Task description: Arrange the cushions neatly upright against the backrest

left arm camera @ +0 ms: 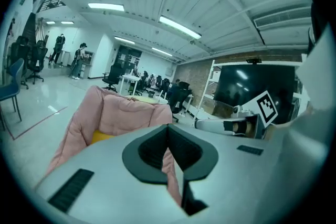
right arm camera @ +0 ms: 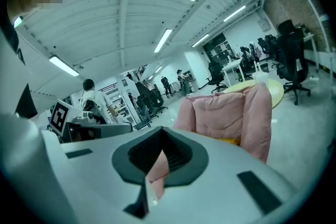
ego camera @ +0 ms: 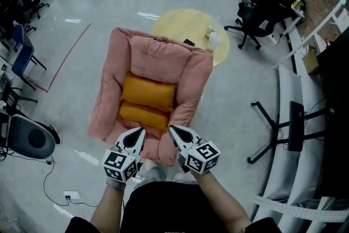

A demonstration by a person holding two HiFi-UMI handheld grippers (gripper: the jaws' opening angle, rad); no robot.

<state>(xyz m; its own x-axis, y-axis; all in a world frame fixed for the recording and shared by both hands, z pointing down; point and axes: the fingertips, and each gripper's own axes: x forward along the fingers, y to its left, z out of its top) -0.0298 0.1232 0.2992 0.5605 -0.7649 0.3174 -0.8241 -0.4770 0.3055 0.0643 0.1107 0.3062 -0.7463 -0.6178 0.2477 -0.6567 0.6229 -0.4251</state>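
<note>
A pink padded armchair (ego camera: 163, 60) stands on the floor in front of me. Two orange cushions lie flat on its seat, one (ego camera: 148, 91) nearer the backrest and one (ego camera: 143, 115) nearer the front edge. My left gripper (ego camera: 139, 132) and right gripper (ego camera: 173, 130) hover side by side over the chair's front edge, both shut with nothing held. In the left gripper view, past the left gripper (left arm camera: 168, 140), I see the armchair (left arm camera: 126, 115) and an orange cushion sliver (left arm camera: 100, 137). The right gripper view has the right gripper (right arm camera: 160, 147) and the armchair (right arm camera: 226, 113).
A round yellow table (ego camera: 188, 24) with a white object (ego camera: 214, 38) stands just behind the chair. Black office chairs (ego camera: 256, 22) crowd the back right, a black stand (ego camera: 289, 128) lies on the right floor, and a grey chair (ego camera: 27, 139) and socket with cable (ego camera: 71, 195) sit left.
</note>
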